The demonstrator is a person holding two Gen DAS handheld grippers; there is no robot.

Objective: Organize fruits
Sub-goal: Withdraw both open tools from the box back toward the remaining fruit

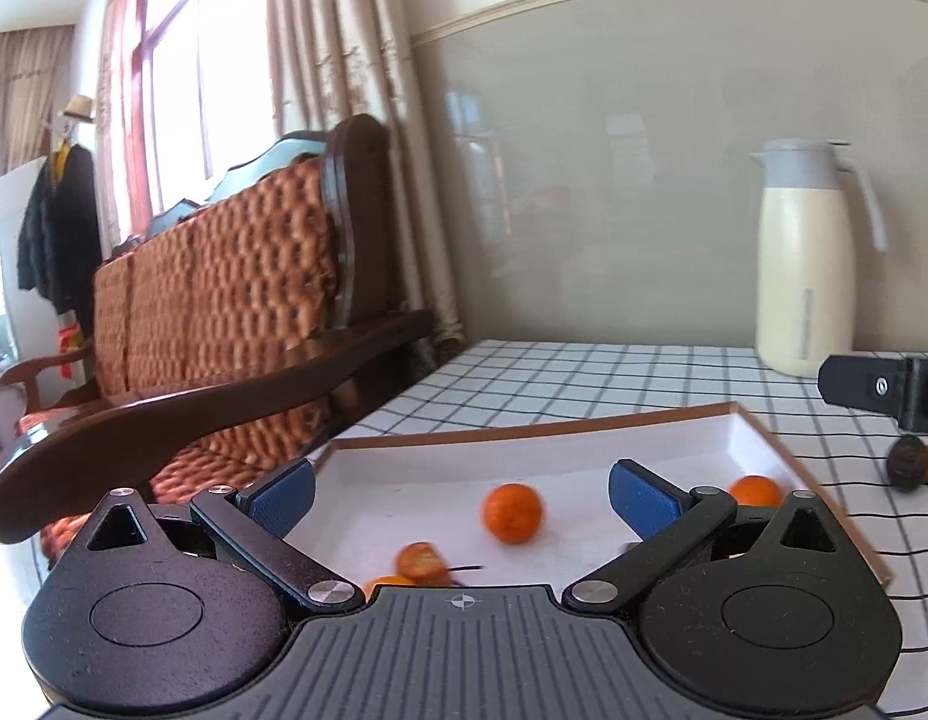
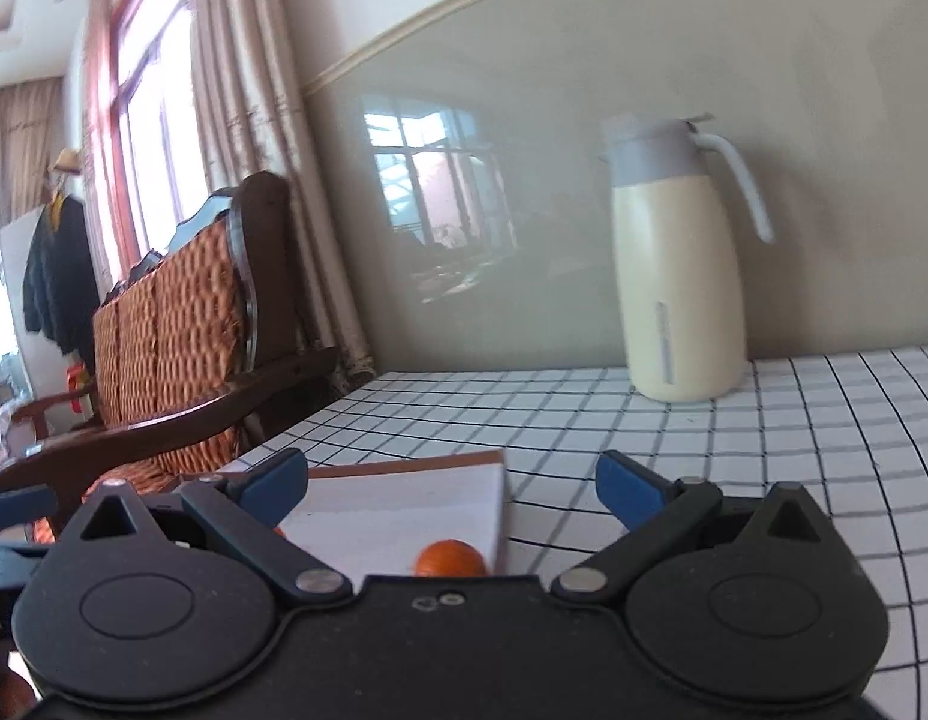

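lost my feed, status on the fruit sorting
Both hand-held grippers, left and right, open, empty. Oranges in white tray. One dark fruit still outside.

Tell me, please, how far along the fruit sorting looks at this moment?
Partly done. Several oranges, such as this orange, already lie in the white tray. Nothing is in hand: the left gripper and the right gripper are both open and empty. Left to do: a dark fruit, with something orange just behind it, sits on the checked tablecloth outside the tray.
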